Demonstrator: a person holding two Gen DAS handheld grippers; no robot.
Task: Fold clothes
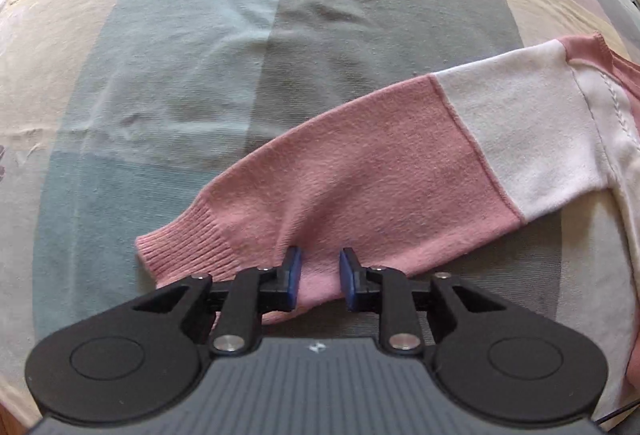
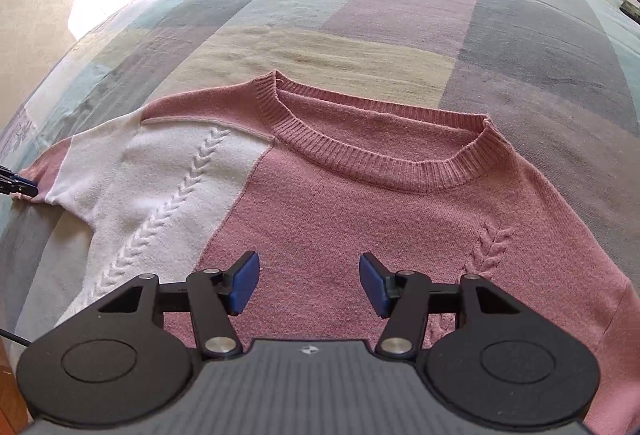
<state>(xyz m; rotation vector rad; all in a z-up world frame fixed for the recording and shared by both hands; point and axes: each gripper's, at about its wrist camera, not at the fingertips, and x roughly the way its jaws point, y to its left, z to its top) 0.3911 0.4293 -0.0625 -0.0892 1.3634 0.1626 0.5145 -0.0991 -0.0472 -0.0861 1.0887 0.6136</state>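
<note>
Pink-and-white sweater (image 2: 340, 203) flat on patchwork bedspread (image 2: 360, 35); left gripper (image 1: 319, 277) narrowly parted over sleeve (image 1: 340, 175) edge; right gripper (image 2: 309, 283) wide above chest, ribbed collar (image 2: 376, 163) beyond.

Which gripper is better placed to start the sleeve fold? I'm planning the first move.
Left. The left gripper is open around the pink sleeve near its cuff; the right gripper hovers open over the sweater's chest.

Soft daylight throughout, blown-out glare at upper left, strong fisheye bending at the edges.
</note>
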